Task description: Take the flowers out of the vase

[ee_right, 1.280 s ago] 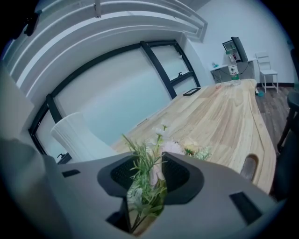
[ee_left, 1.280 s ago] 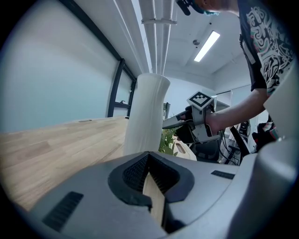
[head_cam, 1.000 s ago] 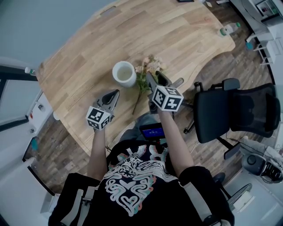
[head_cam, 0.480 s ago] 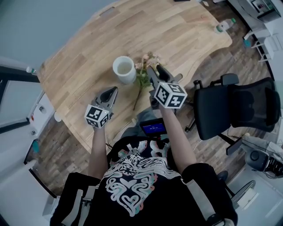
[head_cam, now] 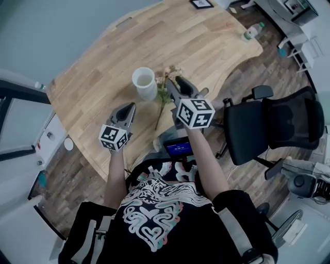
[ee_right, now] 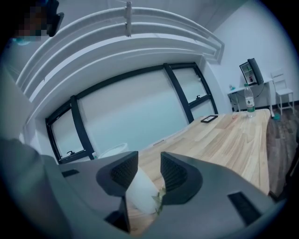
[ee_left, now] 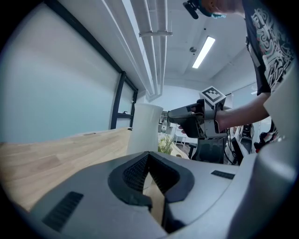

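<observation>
Although the pale wooden surface (head_cam: 98, 72) is broad, little lies on it. A white vase (head_cam: 145, 83) stands upright near its middle. The flowers (head_cam: 164, 85) are out of the vase and lie flat just right of it, blooms toward the far side and stem pointing near. A bottle (head_cam: 251, 32) stands at the far right corner, and a dark picture frame (head_cam: 201, 4) lies by the far edge. Plank floor (head_cam: 268, 62) surrounds the surface, a black office chair (head_cam: 273, 126) sits to the right, and tall dark-framed windows (ee_right: 131, 112) line one side of the room. The right gripper (head_cam: 181, 85) hovers at the flowers' right side, jaws partly apart and empty, the vase showing through the gap. The left gripper (head_cam: 130, 107), closed on nothing, is near-left of the vase.
</observation>
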`<state>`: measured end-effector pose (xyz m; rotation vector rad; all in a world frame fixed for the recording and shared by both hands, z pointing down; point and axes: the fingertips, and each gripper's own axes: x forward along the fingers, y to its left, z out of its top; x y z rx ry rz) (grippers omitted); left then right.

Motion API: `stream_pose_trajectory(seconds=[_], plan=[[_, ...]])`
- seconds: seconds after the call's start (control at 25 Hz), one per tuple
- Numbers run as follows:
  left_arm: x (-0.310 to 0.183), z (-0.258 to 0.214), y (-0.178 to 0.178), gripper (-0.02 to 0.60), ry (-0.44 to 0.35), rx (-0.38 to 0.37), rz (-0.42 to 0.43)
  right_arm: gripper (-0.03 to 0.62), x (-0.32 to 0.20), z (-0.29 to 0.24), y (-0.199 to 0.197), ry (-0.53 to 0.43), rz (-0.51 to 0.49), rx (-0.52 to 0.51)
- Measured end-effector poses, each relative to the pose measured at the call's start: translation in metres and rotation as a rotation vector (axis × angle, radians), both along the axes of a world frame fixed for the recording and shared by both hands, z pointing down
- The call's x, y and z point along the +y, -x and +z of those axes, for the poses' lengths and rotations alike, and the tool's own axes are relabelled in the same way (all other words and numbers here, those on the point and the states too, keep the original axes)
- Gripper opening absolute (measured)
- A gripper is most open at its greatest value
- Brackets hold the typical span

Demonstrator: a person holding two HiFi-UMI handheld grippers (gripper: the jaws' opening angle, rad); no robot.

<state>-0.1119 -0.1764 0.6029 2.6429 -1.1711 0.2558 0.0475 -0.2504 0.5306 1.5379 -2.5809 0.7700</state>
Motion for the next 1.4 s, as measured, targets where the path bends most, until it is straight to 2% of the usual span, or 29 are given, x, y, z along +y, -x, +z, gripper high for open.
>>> stream_pose_trajectory(seconds=[0.24,0.36,0.44,0.64,0.72,0.88,1.0,1.12,1.28,1.4], plan=[[-0.002,-0.035,-0.003,0.003,-0.035,0.032,-0.024,0.149,0.015,-0.025,-0.004,-0.063,-0.010,0.070],[0.001,-0.061,-0.006,0.003,-0.039,0.099,-0.042,0.005,0.031,-0.036,-0.004,-0.104,0.000,0.084],[0.005,-0.076,-0.009,0.003,-0.038,0.121,-0.045,0.005,0.042,-0.042,0.000,-0.122,-0.023,0.083],[0.021,-0.101,-0.017,0.003,-0.028,0.100,-0.059,0.005,0.079,-0.075,0.012,-0.229,-0.153,0.016],[0.031,-0.112,-0.018,0.003,-0.037,0.105,-0.070,0.005,0.092,-0.078,0.013,-0.248,-0.179,0.039],[0.056,-0.131,-0.022,0.003,-0.087,0.096,-0.106,0.005,0.123,-0.076,0.000,-0.240,-0.155,0.049],[0.086,-0.150,-0.021,0.003,-0.175,0.048,-0.186,0.005,0.155,-0.083,-0.013,-0.253,-0.119,0.075],[0.124,-0.168,-0.027,0.003,-0.236,0.033,-0.232,0.005,0.188,-0.099,-0.029,-0.295,-0.069,0.089],[0.166,-0.172,-0.036,0.003,-0.228,0.011,-0.257,0.005,0.229,-0.108,-0.031,-0.321,-0.105,0.053],[0.190,-0.174,-0.040,0.003,-0.224,-0.026,-0.267,0.005,0.257,-0.112,-0.024,-0.339,-0.156,0.089]])
